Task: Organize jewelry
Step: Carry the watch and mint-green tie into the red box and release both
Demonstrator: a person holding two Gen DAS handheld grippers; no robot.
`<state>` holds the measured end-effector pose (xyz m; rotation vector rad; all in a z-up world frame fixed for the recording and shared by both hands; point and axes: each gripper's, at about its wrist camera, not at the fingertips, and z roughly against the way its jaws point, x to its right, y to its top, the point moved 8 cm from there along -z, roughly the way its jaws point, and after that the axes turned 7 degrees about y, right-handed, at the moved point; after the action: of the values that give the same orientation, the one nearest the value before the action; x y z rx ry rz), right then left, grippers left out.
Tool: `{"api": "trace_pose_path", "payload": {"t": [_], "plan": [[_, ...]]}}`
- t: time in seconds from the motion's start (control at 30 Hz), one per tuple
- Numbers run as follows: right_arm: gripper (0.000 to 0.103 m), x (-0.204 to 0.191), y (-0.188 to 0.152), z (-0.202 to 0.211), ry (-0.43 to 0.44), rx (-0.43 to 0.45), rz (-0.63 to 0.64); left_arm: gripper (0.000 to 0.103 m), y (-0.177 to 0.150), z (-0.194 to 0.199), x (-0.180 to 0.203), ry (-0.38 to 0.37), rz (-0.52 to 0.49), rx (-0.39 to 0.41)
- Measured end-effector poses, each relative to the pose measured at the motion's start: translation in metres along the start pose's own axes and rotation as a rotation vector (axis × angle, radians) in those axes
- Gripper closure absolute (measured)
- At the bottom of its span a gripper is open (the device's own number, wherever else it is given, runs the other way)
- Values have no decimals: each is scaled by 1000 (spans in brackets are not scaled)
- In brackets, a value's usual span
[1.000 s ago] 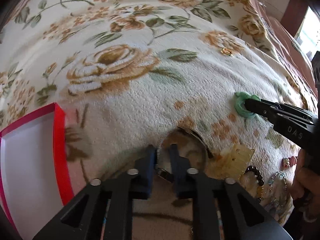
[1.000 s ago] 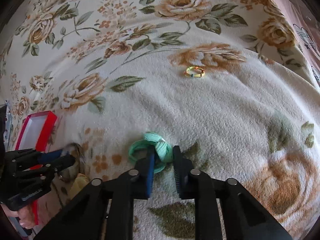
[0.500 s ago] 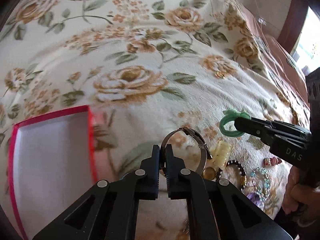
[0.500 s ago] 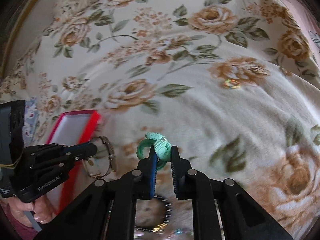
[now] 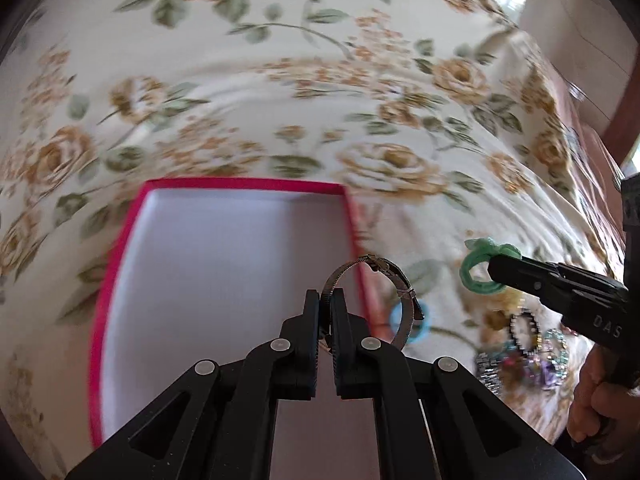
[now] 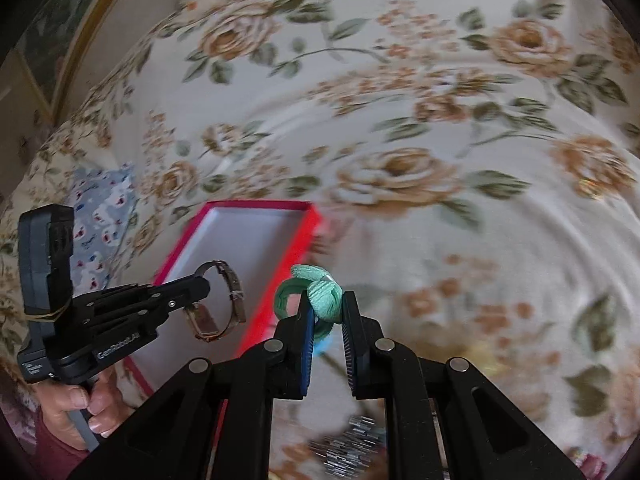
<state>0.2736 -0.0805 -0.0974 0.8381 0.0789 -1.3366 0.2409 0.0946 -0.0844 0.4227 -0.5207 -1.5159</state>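
left gripper (image 5: 326, 300) clenched on metal watch (image 5: 376, 292) at frame centre, over right edge of red box (image 5: 120, 256); right gripper (image 6: 326, 308) pinching green ring (image 6: 316, 292), centre frame, beside box; floral blanket (image 5: 280, 80) beneath.

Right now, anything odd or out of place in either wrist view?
Nothing is damaged or spilled. The left gripper pinches a metal watch by its band, so it hangs off to one side over the empty red box. The right gripper holds a green hair tie.
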Motion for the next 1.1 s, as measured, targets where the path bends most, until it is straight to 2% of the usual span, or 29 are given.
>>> {"api": "trace_pose_path", "payload": {"t": [0.27,0.5,0.77,0.97,1.1], "plan": [[90,-56,6,-60,82,-73,62,99,0,-2,-60,35,104,-27],[90,-70,3,-105,83,-142,91,99,9,-25,-89,90,130,-54],[90,-74,-4,-137,53,-213,140,99,13,-64,-96,150,124,-107],[86,-71,-9,-150,26,-261,173,99,14,-74,-97,165,120,-121],[83,-71,-10,-148,28,-260,177,97,16,-76,-97,174,110,-122]]}}
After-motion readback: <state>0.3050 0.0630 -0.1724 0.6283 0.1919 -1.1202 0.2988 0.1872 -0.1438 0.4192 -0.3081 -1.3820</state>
